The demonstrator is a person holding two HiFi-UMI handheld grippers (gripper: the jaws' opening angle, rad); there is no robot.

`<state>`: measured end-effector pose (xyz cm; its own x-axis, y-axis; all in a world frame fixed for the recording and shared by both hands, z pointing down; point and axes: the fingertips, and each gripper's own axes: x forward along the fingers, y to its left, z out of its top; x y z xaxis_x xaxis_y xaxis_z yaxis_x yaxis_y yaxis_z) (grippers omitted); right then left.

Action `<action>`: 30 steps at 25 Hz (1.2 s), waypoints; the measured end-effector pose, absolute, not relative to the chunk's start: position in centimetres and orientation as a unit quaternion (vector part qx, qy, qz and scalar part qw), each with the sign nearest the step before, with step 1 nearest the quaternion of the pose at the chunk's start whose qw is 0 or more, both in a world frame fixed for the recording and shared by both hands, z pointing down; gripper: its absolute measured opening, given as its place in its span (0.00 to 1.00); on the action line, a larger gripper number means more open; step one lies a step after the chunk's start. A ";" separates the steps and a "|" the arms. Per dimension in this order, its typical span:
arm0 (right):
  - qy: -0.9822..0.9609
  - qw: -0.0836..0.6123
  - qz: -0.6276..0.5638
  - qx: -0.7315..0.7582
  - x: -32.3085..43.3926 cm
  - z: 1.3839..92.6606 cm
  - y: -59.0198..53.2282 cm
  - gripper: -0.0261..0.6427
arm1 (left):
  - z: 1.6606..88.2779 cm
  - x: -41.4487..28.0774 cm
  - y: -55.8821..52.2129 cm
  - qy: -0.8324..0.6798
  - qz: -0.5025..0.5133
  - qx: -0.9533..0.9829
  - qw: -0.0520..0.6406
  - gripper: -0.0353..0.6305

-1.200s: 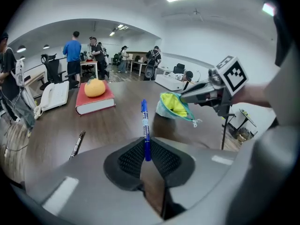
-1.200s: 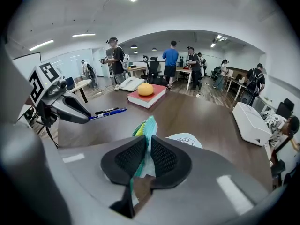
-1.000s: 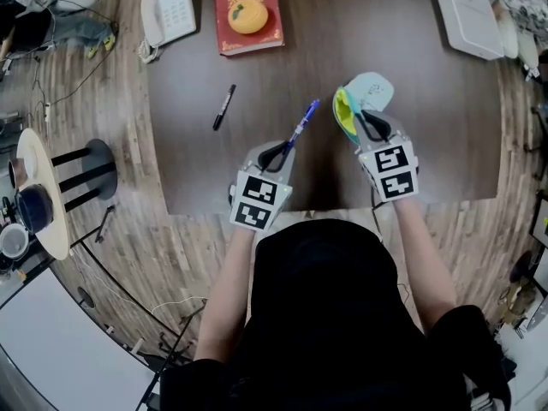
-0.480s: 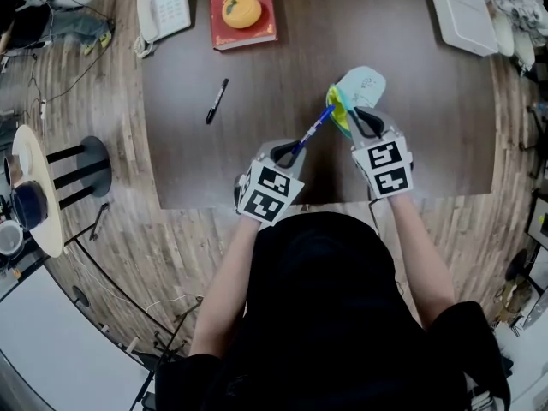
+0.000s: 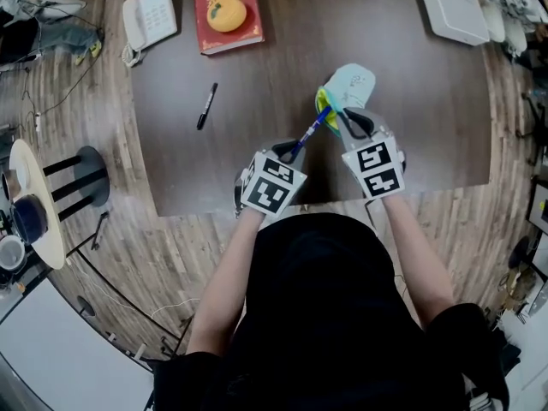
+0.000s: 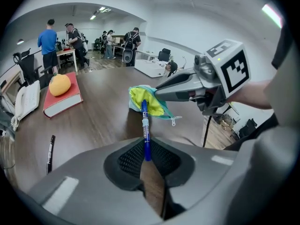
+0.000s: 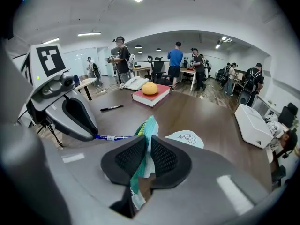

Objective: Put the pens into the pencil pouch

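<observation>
Our left gripper point(image 6: 146, 157) pinched the tail of the blue pen point(image 6: 145, 123), whose tip reached the yellow-lined mouth of the pencil pouch point(image 5: 351, 86) just ahead of it. Our right gripper point(image 7: 146, 159) was clamped on the pouch's teal edge. A black marker point(image 5: 206, 105) lay on the table point(image 5: 428, 110), well off to the left gripper's left.

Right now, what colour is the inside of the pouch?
The pouch is yellow inside, clearest in the left gripper view.
</observation>
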<state>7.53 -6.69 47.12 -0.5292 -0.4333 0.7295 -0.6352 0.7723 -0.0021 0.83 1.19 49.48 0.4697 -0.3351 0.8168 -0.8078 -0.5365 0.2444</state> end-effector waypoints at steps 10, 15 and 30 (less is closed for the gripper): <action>-0.863 0.376 0.145 0.306 7.2 47.5 -6.3 0.11 | 50.7 1.8 0.3 -0.336 0.389 0.784 0.347 0.10; -0.862 0.378 0.147 0.303 6.9 47.6 -6.2 0.11 | 51.2 2.3 -0.6 -0.333 0.384 0.783 0.359 0.10; -0.860 0.375 0.163 0.306 6.8 47.6 -5.8 0.11 | 52.0 3.8 -3.1 -0.323 0.377 0.785 0.370 0.10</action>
<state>6.84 -5.76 47.56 -0.5323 -0.4037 0.7441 -0.6481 0.7598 -0.0514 3.84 -3.09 52.01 0.5074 -0.2278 0.8310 -0.7859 -0.5180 0.3378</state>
